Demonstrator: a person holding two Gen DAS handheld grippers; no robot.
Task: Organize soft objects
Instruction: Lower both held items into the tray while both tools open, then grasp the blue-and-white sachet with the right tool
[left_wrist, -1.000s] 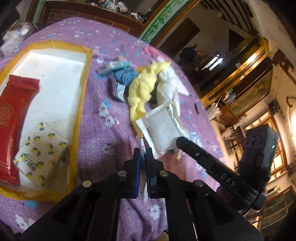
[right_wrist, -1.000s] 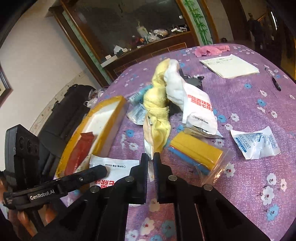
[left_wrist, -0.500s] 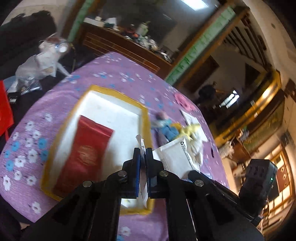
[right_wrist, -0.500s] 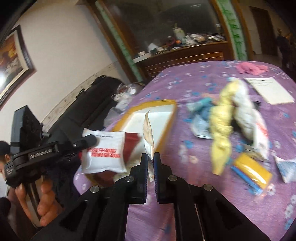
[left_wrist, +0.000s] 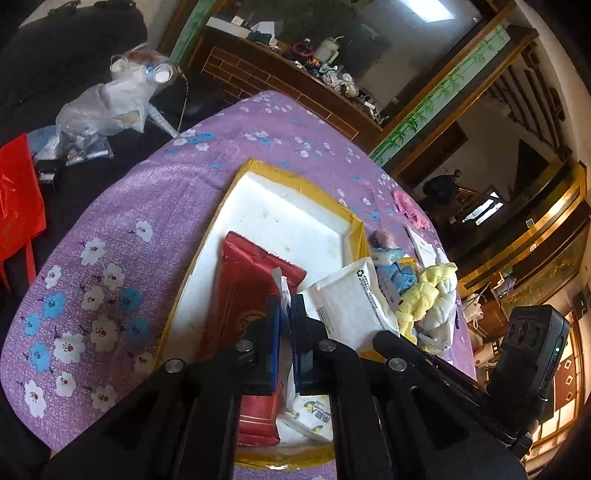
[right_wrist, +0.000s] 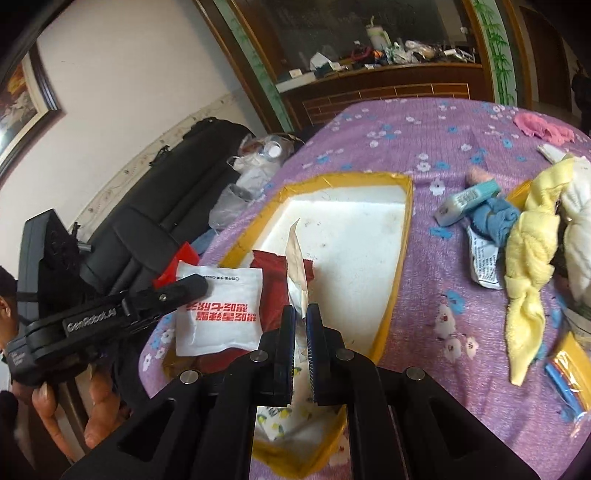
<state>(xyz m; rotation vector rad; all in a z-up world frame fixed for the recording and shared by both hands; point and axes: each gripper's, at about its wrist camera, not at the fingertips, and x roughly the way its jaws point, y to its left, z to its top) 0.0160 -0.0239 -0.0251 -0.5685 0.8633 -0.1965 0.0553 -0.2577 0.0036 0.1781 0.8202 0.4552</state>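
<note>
Pinching one white pouch between both tools: my left tool (left_wrist: 284, 325) and right tool (right_wrist: 301, 328) are each clenched on an edge of the pouch (left_wrist: 351, 299). It hangs over the yellow-rimmed tray (right_wrist: 400, 258) on the worktop (right_wrist: 424, 136). It looks light, limp and slick, so edge grips suit it.

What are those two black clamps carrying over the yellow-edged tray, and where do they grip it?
Each carries a flat packet. The left gripper pinches a white packet by its edge. The right gripper pinches a thin pale packet by its lower end.
</note>
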